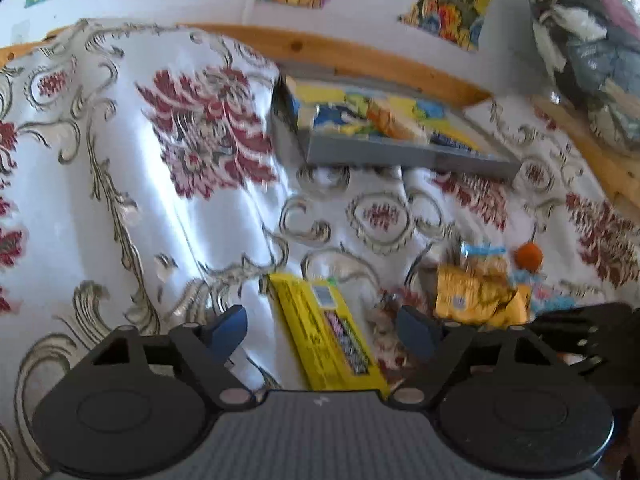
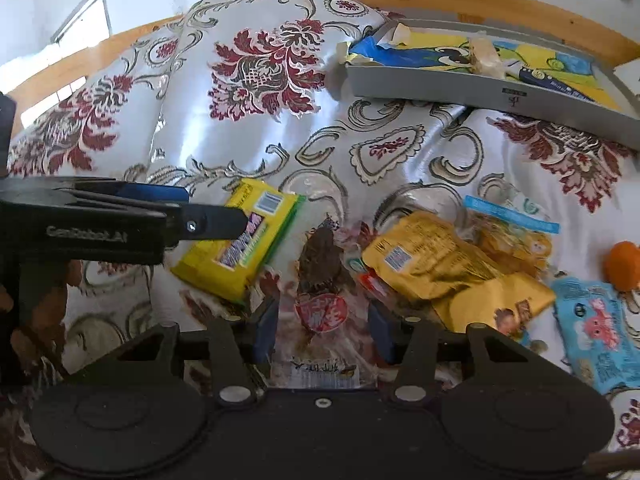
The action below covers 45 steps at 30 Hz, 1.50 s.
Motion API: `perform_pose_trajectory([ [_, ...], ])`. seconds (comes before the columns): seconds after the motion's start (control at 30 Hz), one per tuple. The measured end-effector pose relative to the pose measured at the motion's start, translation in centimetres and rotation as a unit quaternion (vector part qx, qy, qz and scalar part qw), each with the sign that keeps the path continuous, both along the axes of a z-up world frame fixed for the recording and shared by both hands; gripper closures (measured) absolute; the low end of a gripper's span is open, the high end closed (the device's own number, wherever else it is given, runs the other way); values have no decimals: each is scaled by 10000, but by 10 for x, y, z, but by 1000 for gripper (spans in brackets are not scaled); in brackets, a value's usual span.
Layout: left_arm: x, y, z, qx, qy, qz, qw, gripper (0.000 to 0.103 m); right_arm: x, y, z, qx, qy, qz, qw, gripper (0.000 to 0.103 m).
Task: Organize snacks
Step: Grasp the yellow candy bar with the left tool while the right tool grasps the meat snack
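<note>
Grey tray [image 2: 492,94] ahead of both tools holds snack packets. Left tool [image 1: 322,330] spread apart over yellow bar [image 1: 326,330]. Right tool [image 2: 322,330] apart, straddling clear wrapper [image 2: 320,312].

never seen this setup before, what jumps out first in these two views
The loud floral bedspread fills both views, red blooms on shiny white. On it lies a scatter of bright snacks: a yellow packet between the open left gripper fingers, a gold pouch and a clear wrapper that the open right gripper straddles. Farther back by the wooden bed frame sits a grey tray already holding packets.
</note>
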State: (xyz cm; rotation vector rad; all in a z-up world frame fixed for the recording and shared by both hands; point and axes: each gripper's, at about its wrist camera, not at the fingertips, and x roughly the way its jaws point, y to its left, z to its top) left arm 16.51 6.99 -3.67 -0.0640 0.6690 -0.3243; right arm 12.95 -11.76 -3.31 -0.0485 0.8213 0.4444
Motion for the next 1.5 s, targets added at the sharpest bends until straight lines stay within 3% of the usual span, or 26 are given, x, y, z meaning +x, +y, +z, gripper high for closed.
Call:
perform_pose_trajectory([
  [0.27,1,-20,-8,551,173,-118,9983,18,-5,-8,-2,-145,-13,27,9999,50],
  [0.43,12,-42,-13,1110,268,-64,9934,18,-4,-8,-2,-165,-18,104,9998,49],
  [0.63,10,-49,-20,1592,179,-147,9870,26,-2,-3,-4,-300,-37,252,9992,44],
  [0.87,8,-47,-18,1610,124,-116,9868,38,5,11,-8,-566,-106,500,9971,36],
  [1.07,9,-44,-18,1578,110,-92,9874,46,12,21,-10,-717,-115,601,9956,35],
  [1.23,8,-45,-20,1668,51,-90,9859,42,9,23,-11,-802,-187,588,9949,38],
  [1.37,6,-49,-24,1858,-40,-132,9825,34,5,24,-10,-858,-267,638,9939,48],
  [1.5,4,-52,-26,1992,-124,-139,9798,33,4,23,-10,-892,-309,626,9936,51],
])
